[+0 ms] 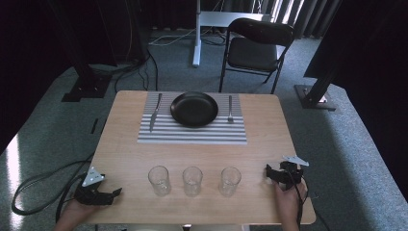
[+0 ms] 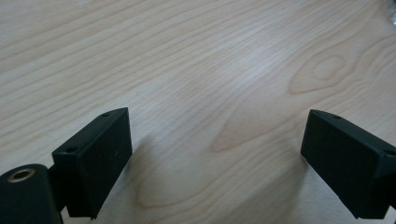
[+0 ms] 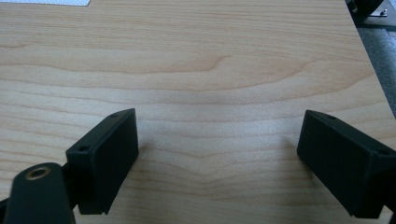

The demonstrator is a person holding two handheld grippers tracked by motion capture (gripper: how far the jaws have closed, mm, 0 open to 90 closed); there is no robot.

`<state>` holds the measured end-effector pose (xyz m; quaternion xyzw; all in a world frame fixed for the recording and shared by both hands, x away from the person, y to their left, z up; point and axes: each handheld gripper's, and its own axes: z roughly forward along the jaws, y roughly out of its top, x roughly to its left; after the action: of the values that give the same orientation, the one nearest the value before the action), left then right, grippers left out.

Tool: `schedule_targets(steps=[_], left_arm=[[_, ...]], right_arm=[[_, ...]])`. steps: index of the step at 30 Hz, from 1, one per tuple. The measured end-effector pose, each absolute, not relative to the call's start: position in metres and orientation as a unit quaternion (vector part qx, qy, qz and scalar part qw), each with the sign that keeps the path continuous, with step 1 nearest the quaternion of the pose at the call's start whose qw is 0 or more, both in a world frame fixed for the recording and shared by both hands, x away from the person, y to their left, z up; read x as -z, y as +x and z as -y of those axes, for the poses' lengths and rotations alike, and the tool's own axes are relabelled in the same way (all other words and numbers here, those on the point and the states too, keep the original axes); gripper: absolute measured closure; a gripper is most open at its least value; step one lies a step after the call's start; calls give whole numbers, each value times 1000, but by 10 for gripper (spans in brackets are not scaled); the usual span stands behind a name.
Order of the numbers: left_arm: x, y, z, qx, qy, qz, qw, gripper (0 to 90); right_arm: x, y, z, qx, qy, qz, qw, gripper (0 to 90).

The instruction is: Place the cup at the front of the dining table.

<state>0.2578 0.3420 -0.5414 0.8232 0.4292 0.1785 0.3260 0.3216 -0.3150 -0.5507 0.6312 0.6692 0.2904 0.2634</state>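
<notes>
In the left gripper view, the left gripper (image 2: 217,154) is seen with its jaws spread wide apart and nothing between them; bare wood of the table (image 2: 196,60) lies in the gap. The same is seen in the right gripper view: the right gripper (image 3: 217,156) is held wide apart over plain tabletop, empty.

In the high view, the left gripper (image 1: 115,192) is rested at the lower left of the frame, near the table's near corner, and the right gripper (image 1: 267,172) at the lower right, each held by a hand entering from the bottom edge. Both are judged to be parked at the table's sides, jaws ready, so that the middle is left free.

Between them, along the lower centre of the frame, three clear glasses are stood upright in a row: the left glass (image 1: 159,180), the middle glass (image 1: 192,180) and the right glass (image 1: 230,181), apart from one another. The right glass is nearest to the right gripper, and the left glass is nearest to the left gripper.

Higher in the frame, a striped placemat (image 1: 192,135) carries a black plate (image 1: 194,109), with a knife (image 1: 155,112) to its left and a fork (image 1: 230,109) to its right. A reach past the row towards the mat would be obstructed by the glasses. A folding chair (image 1: 257,50) is stood beyond the table.
</notes>
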Motion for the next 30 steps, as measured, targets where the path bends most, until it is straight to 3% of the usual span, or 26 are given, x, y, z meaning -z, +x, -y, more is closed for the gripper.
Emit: schedule_targets(steps=[30], left_arm=[[530,251,-287,-126,855,-340,370,131]], right_arm=[[551,322,315,-290,632,-669,264,120]])
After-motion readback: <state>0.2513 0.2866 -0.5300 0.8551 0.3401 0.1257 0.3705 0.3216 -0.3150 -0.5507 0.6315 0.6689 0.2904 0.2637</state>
